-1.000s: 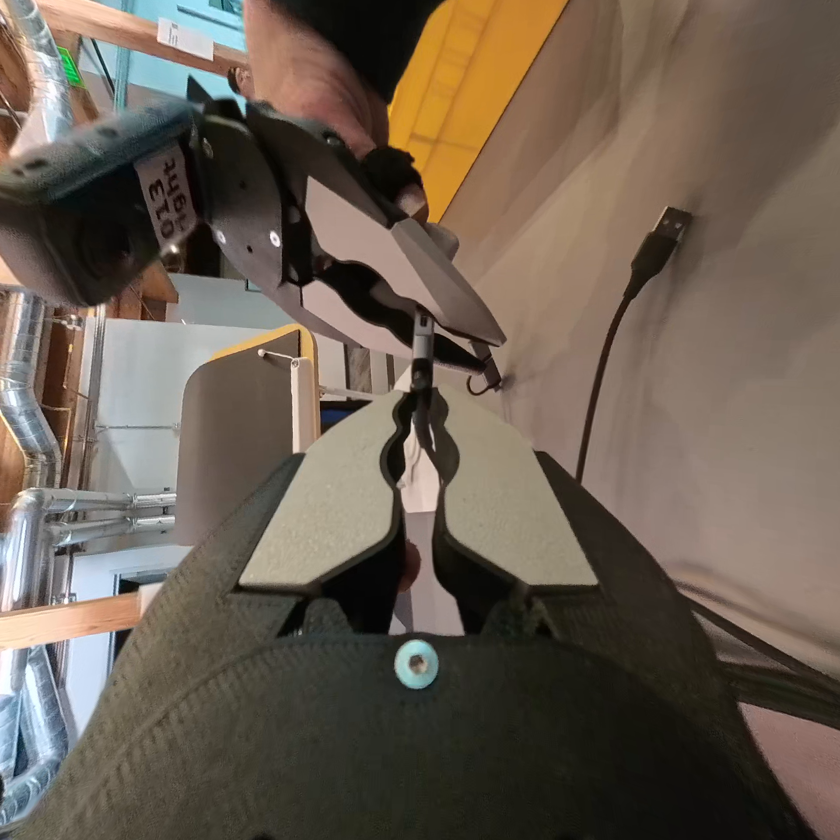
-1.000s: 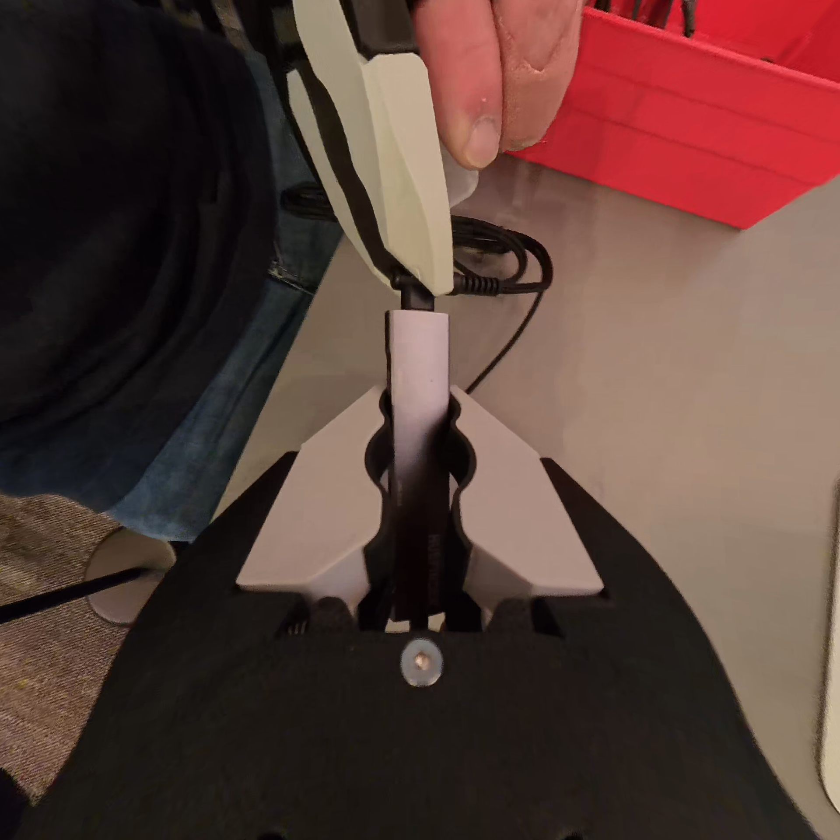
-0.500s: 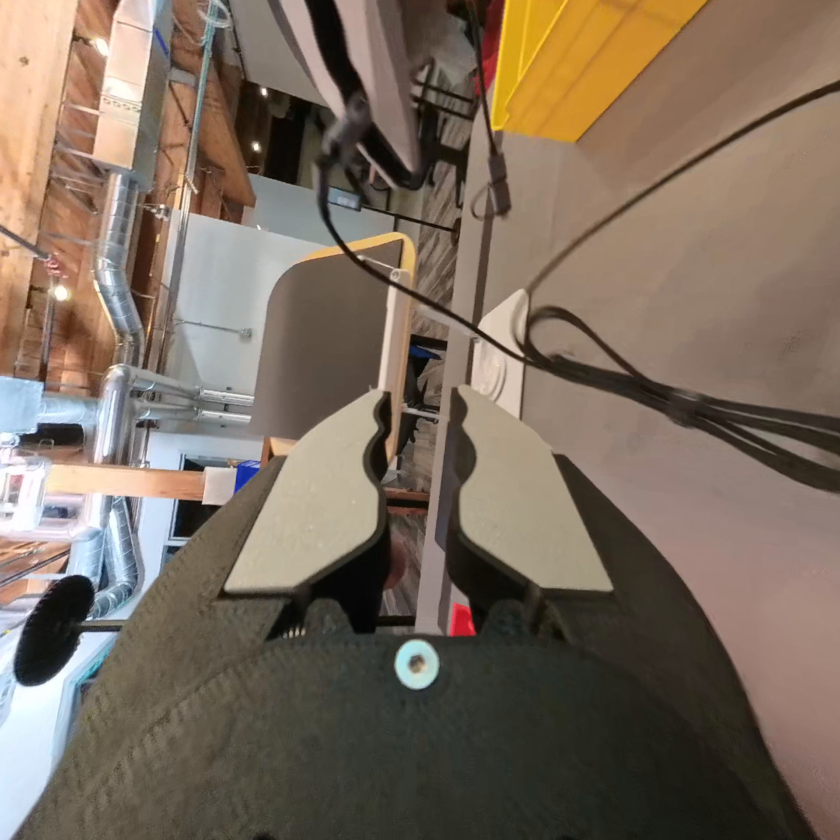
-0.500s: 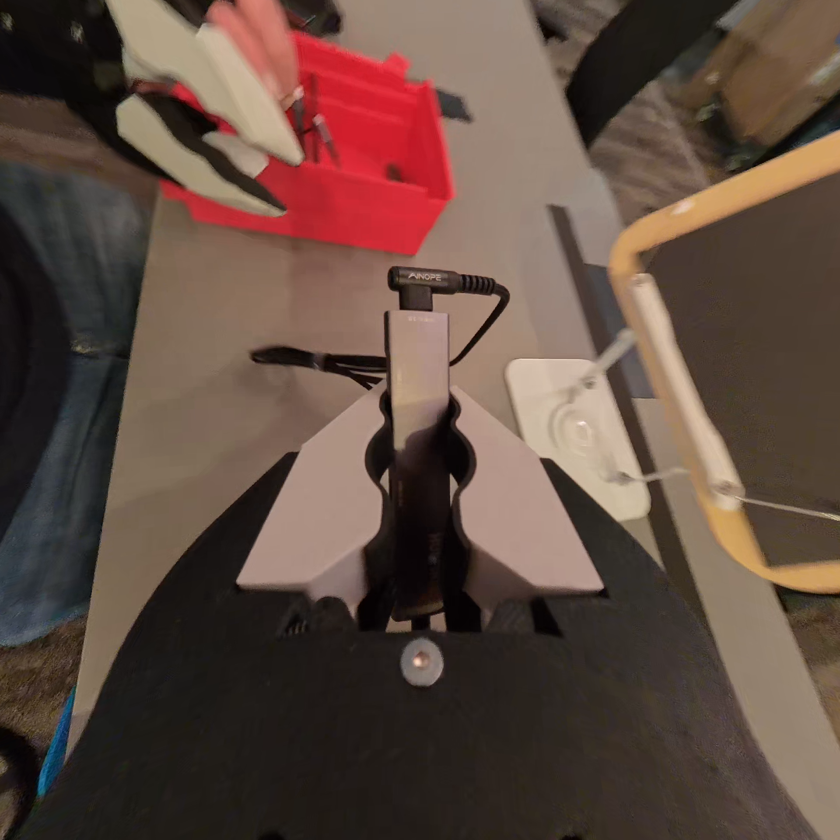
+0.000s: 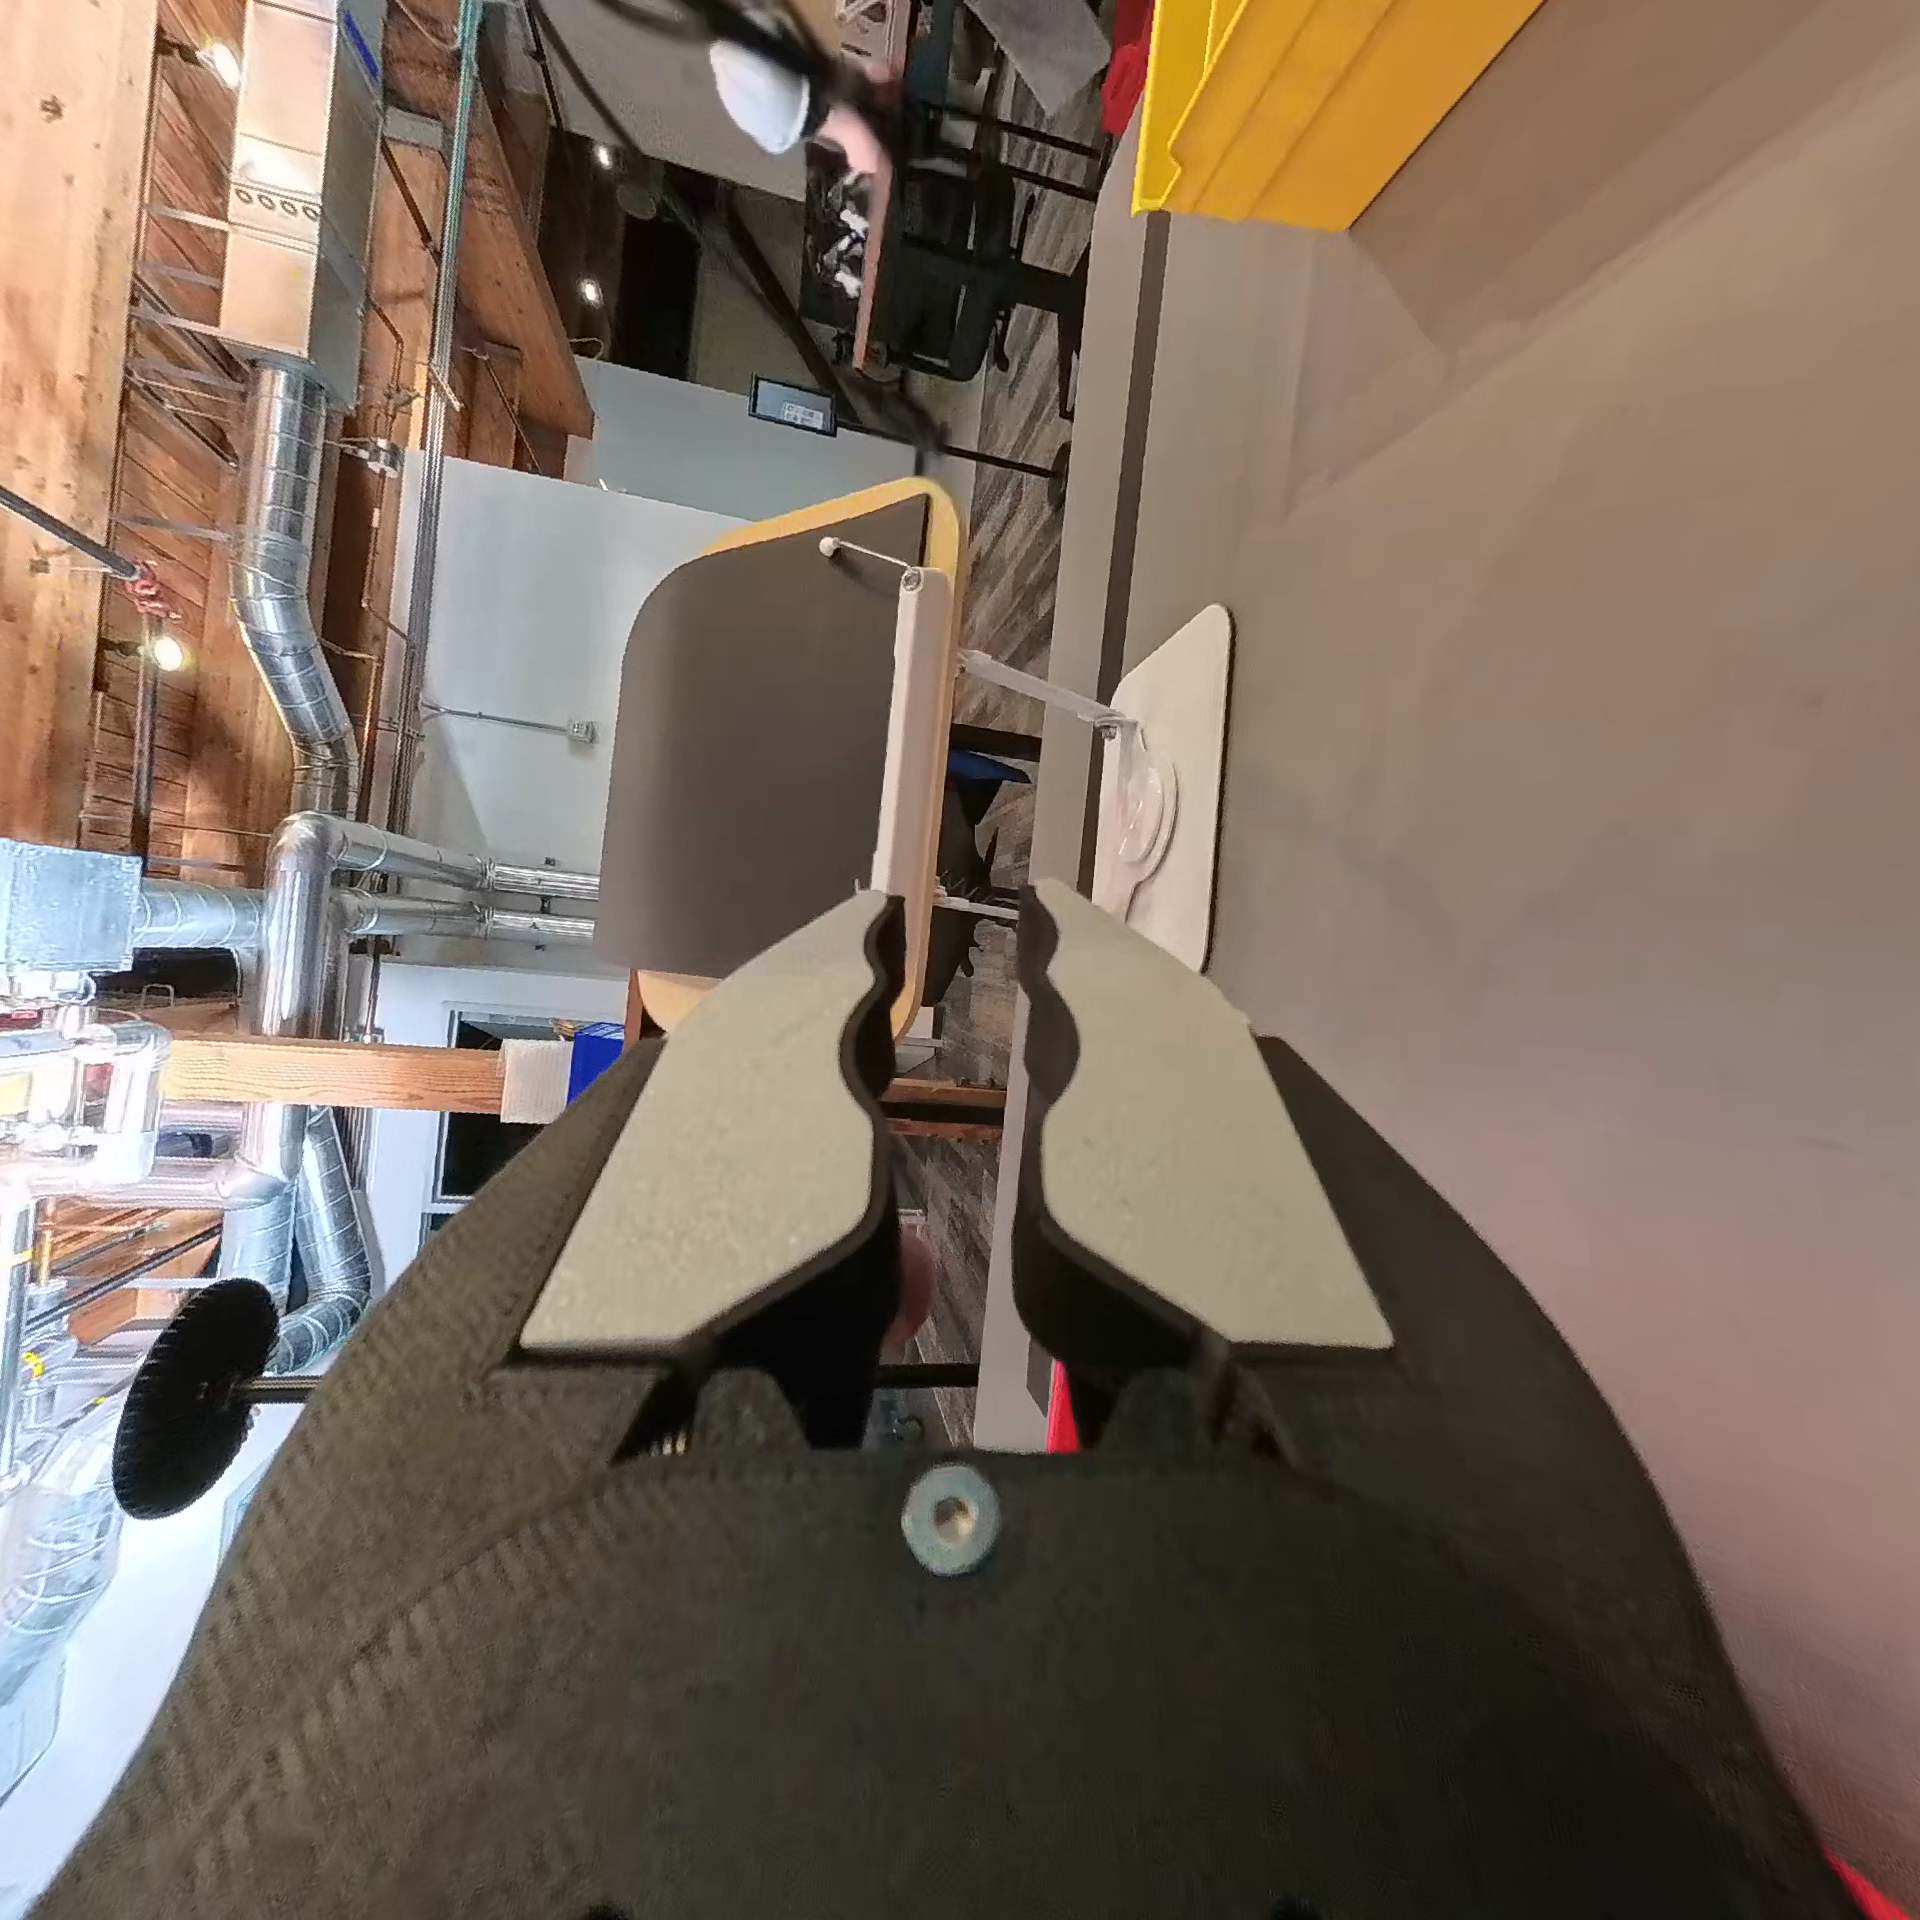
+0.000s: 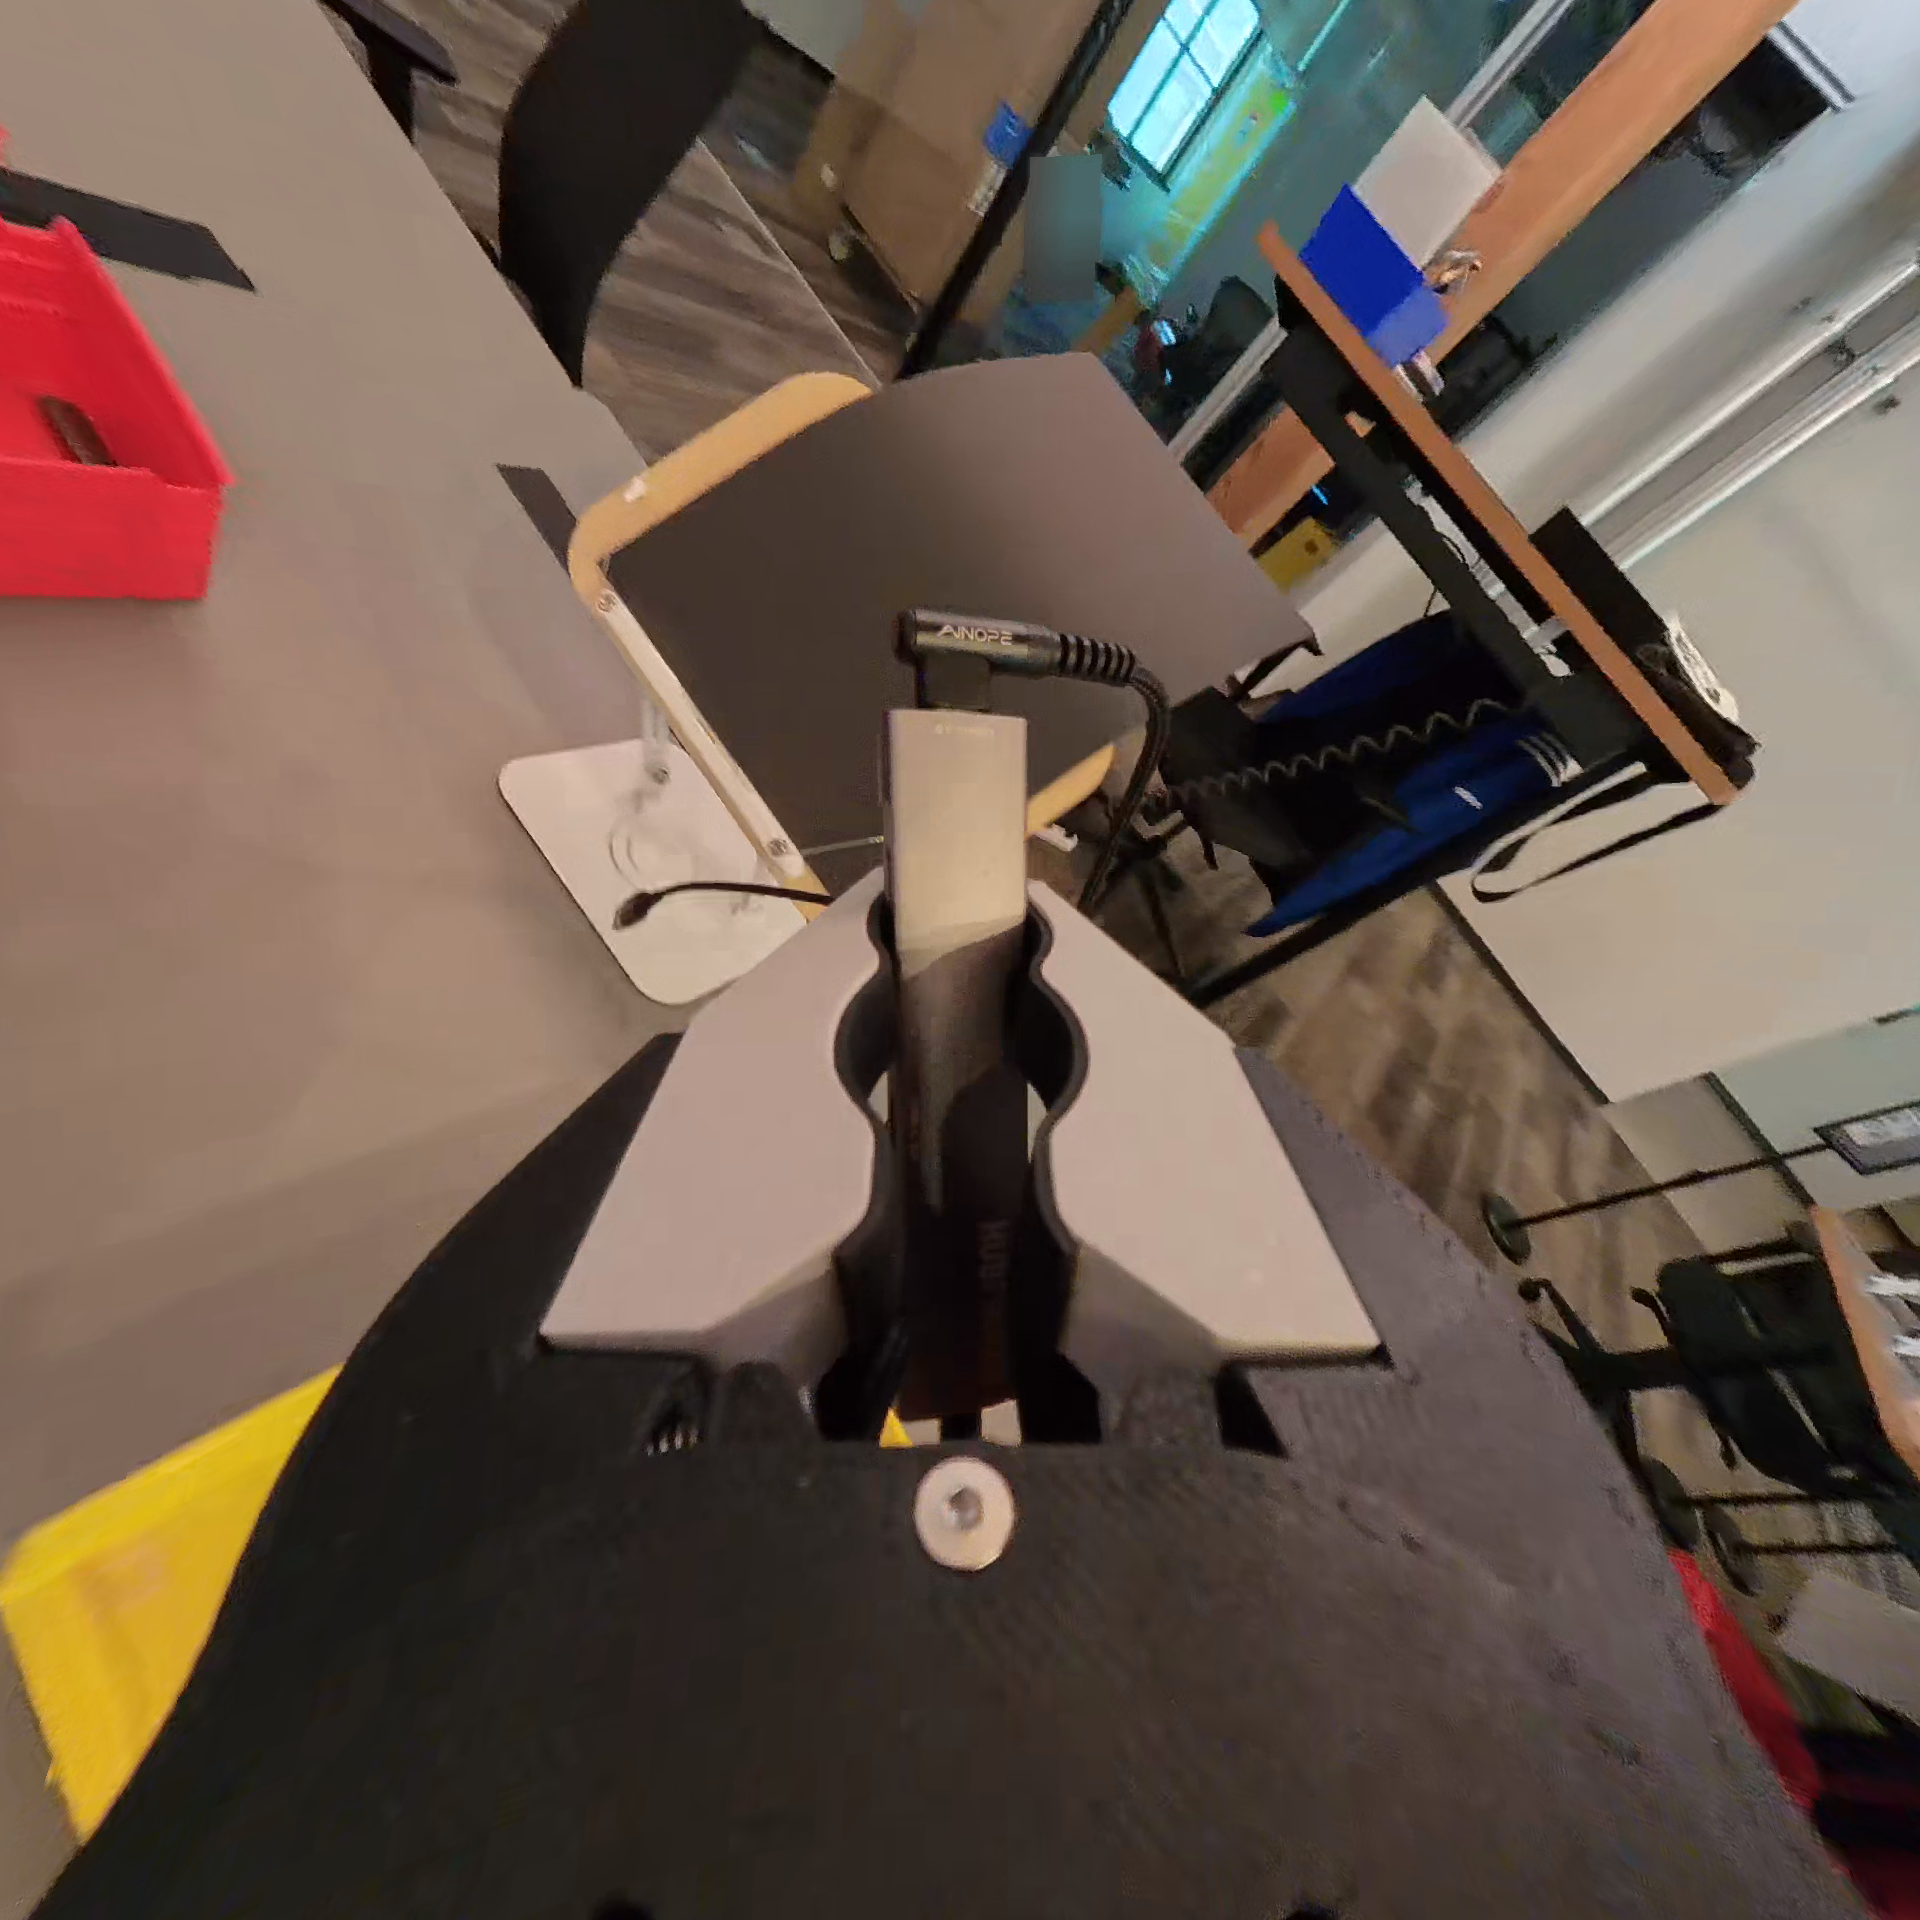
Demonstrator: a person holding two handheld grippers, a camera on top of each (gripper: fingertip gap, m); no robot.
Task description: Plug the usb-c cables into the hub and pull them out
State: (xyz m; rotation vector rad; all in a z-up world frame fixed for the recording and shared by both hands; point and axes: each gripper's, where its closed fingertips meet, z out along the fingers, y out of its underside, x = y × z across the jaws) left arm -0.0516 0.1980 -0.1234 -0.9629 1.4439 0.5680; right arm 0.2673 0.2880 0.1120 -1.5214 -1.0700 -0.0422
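My right gripper [image 6: 956, 914] is shut on a slim grey hub [image 6: 954, 821] that stands up between its fingers, lifted above the table. A black right-angle usb-c plug [image 6: 987, 649] sits in the hub's far end, and its braided cable [image 6: 1127, 800] hangs down to the right. My left gripper [image 5: 956, 925] is open and empty, turned on its side above the grey table [image 5: 1558, 831]. No cable or hub shows in the left wrist view.
A white stand base [image 6: 623, 842] carries a tilted dark panel with a tan rim [image 6: 935, 520] at the table's far edge. A red bin [image 6: 94, 457] is at the left, a yellow bin [image 5: 1299, 104] at the other end. Chairs and desks stand beyond. The tips of one gripper are about 40 cm away from the tips of the other.
My left gripper let go of the cable plug, opened and drew away from the hub. My right gripper lifted and swung the hub, with the plug still in it, toward the room.
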